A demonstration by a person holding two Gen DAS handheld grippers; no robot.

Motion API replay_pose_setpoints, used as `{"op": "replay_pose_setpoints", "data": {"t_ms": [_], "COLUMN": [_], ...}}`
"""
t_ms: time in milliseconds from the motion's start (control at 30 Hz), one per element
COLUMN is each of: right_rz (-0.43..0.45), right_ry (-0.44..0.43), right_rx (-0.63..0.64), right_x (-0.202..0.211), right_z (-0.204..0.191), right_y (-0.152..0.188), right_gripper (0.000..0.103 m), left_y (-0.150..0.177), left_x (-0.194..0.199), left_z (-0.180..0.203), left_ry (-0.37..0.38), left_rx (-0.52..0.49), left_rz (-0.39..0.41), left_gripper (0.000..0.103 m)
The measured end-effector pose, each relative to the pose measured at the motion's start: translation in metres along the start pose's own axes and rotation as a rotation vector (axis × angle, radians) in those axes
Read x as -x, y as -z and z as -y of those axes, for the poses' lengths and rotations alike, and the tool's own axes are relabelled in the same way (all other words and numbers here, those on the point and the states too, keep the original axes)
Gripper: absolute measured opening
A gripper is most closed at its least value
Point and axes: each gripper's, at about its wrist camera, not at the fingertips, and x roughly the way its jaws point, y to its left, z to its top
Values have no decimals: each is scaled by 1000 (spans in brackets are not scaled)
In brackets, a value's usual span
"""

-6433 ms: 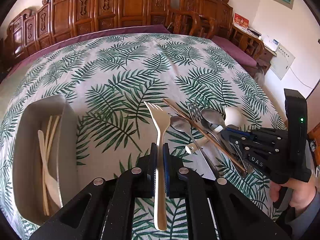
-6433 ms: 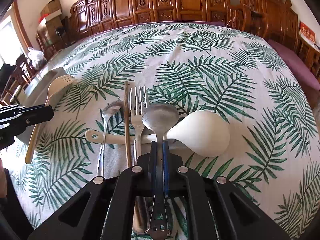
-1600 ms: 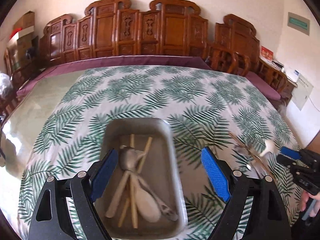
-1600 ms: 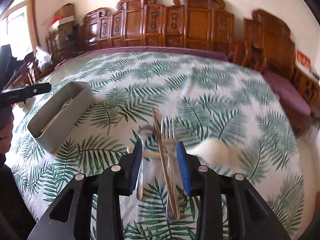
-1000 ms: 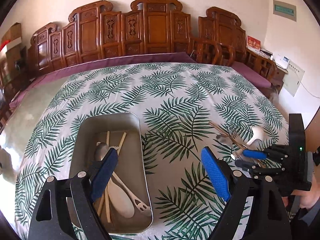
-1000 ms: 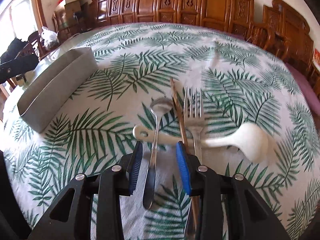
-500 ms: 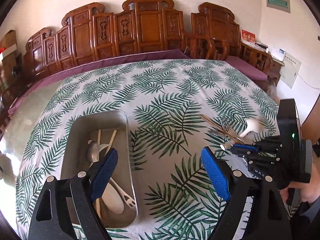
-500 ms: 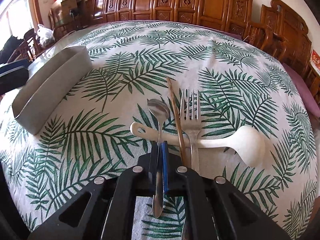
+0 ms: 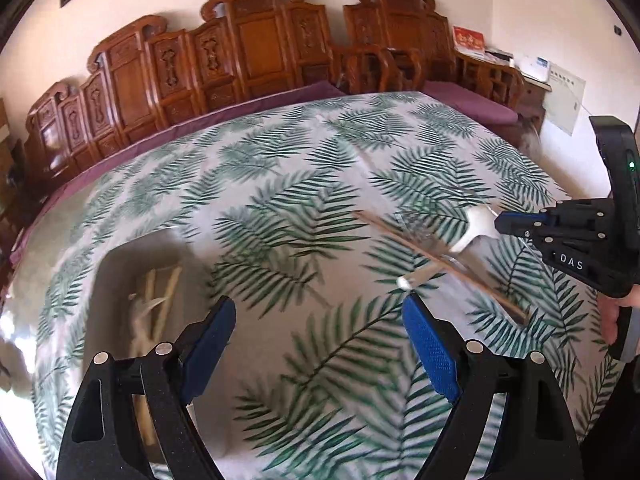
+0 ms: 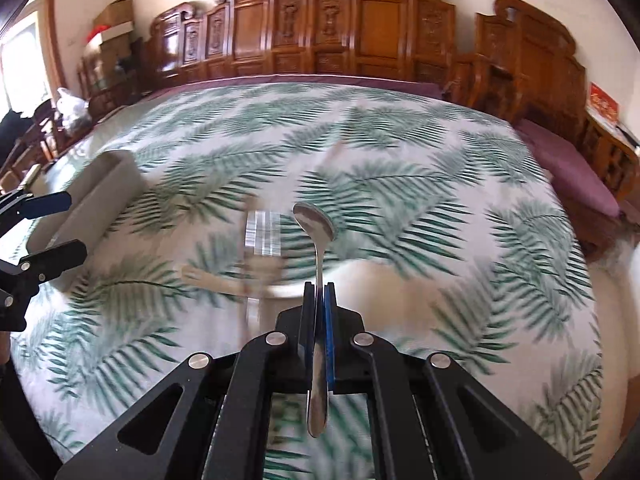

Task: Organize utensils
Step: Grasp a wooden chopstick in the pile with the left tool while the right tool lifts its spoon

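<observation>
Green palm fronds on a white cloth [image 9: 320,184] cover the round bench [image 9: 72,216], whose bare glossy edge shows at the left. Carved wooden chairs [image 10: 384,28] line the wall behind it.

A grey metal tray [image 9: 116,264] sits on the cloth near your left hand's side; pale wooden utensils [image 9: 160,300] lie inside it, blurred.

Your left gripper [image 9: 320,336] hangs over the cloth just right of the tray, its blue pads wide apart with nothing between them.

Your right gripper [image 10: 319,332] has its pads pressed together on the handle of a metal spoon [image 10: 316,232]. The spoon's bowl points forward and away from you, raised clear of the cloth, and the handle end sticks out behind the pads.

Beneath and left of the spoon, the remaining pile lies on the cloth: a white ladle [image 9: 476,224], a metal fork [image 10: 262,232] and a brown chopstick [image 9: 440,256] crossing over the ladle's handle. Motion blur hides finer detail.

A hand [image 9: 618,312] grips the right gripper's handle at the frame edge.
</observation>
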Motion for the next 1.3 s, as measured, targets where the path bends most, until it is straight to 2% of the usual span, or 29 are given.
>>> {"op": "replay_pose_setpoints", "data": {"t_ms": [200, 367, 600, 800, 900, 1067, 1167, 1300], "right_rz": [-17, -22, -20, -15, -8, -4, -1, -2], "right_ry": [8, 1, -19, -34, -45, -55, -60, -60], "right_rx": [-88, -127, -137, -150, -157, -154, -149, -152], "right_x": [-2, -5, -6, -5, -3, -2, -2, -2], "right_z": [40, 52, 51, 51, 51, 49, 47, 46], "right_y": [9, 13, 12, 12, 11, 8, 7, 7], "right_gripper": [5, 5, 5, 5, 5, 5, 5, 5], "left_y": [-14, -16, -20, -19, -18, -8, -4, -8], "left_x": [-28, -46, -62, -76, -76, -73, -71, -56], "left_z": [34, 52, 80, 97, 94, 87, 82, 84], "left_ry": [68, 114, 79, -11, -38, -77, -73, -28], "left_rx": [-25, 29, 71, 34, 34, 19, 44, 91], "left_rz": [-34, -96, -134, -176, -189, -213, -223, -171], "left_gripper": [82, 82, 79, 73, 64, 56, 54, 54]}}
